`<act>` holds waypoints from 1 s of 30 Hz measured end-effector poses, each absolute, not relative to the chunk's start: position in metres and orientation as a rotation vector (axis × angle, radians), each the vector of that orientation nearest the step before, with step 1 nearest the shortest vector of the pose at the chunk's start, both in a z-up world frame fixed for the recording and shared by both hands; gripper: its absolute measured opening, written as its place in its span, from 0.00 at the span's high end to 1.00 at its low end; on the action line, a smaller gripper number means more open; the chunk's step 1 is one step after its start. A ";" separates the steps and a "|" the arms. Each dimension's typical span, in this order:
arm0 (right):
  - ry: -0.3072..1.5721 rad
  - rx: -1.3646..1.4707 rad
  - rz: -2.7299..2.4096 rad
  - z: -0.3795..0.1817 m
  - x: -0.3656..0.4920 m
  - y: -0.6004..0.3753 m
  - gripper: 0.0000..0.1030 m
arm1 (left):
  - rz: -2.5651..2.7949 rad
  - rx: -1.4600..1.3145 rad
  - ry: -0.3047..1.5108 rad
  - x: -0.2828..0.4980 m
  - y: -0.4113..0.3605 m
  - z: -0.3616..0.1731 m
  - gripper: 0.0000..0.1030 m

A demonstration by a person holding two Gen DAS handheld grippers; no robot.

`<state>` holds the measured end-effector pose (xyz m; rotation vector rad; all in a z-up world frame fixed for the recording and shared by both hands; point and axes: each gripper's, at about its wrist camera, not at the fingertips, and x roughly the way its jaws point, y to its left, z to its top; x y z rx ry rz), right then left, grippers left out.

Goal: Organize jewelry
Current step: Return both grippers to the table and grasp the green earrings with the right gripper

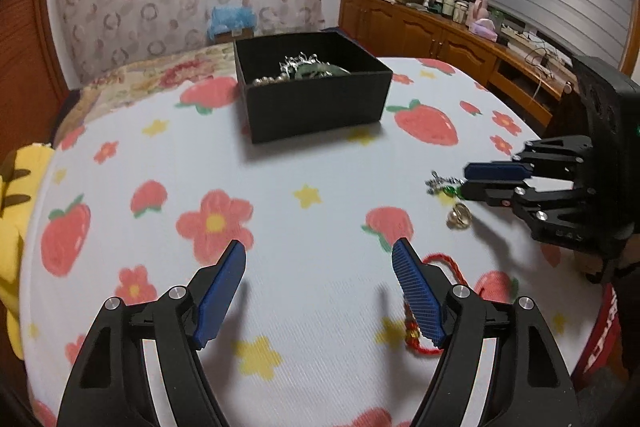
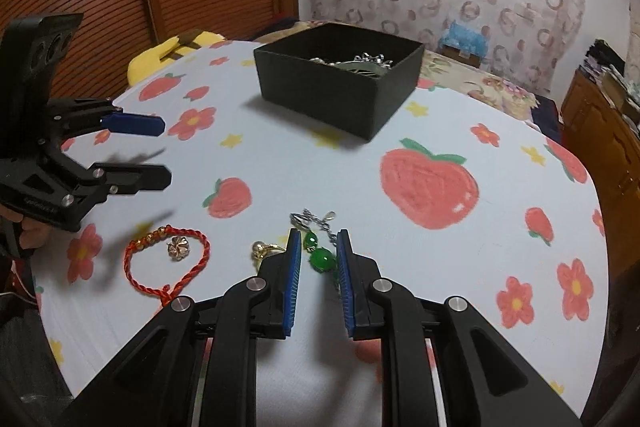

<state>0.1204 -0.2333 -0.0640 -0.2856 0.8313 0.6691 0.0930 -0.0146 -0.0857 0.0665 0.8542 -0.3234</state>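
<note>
Green pendant (image 2: pixel 321 259): lies lengthwise between your right tongs (image 2: pixel 319 247), part-spread, unpinched; left tongs (image 1: pixel 319 255) spread wide, farther off.

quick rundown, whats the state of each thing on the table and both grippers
Black open-top box: no lid, jewelry inside.
Green-stone silver-chain bracelet: on cloth, between right gripper fingers, not yet pinched.
Red braided cord bracelet: flat on cloth.
Gold flower charm: inside cord loop.
Left gripper: open, empty.
</note>
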 end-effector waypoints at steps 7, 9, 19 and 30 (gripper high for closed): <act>0.857 -0.331 0.676 -0.067 0.126 -0.226 0.81 | -0.340 0.062 0.865 0.081 -0.015 -0.089 0.30; 0.866 -0.336 0.680 -0.067 0.128 -0.225 0.81 | -0.344 0.069 0.871 0.078 -0.016 -0.091 0.30; 0.881 -0.369 0.673 -0.066 0.130 -0.226 0.88 | -0.393 0.070 0.874 0.061 -0.027 -0.092 0.30; 0.814 -0.334 0.635 -0.049 0.126 -0.238 0.88 | -0.441 0.104 0.888 0.054 -0.047 -0.098 0.61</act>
